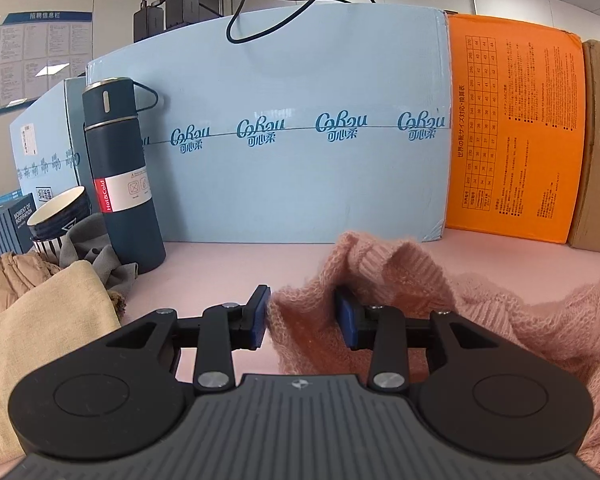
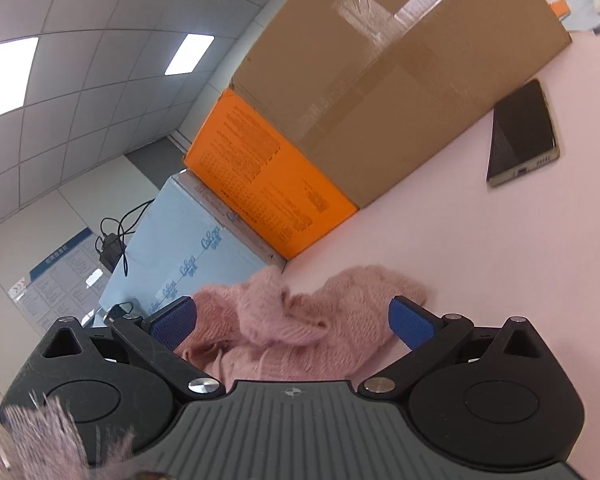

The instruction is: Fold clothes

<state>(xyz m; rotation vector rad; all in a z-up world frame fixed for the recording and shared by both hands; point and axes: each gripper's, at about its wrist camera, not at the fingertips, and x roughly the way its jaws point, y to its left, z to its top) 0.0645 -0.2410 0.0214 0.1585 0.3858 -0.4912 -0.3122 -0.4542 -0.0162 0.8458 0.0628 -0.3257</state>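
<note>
pink sweater [image 1: 520, 320] before blue "cobou" box [image 1: 300, 120].

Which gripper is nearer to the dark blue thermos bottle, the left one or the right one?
Left. The left gripper is on the pink sweater, with the thermos bottle standing just ahead to its left. The right gripper sits toward the boxes' far end; no bottle shows in its view.

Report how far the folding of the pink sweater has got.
Done: nothing visibly folded; the pink sweater lies bunched on the pink table. In hand: the left gripper has knit between its fingers, jaws not closed; the right gripper is open over it. Left: flatten and fold it all.
</note>
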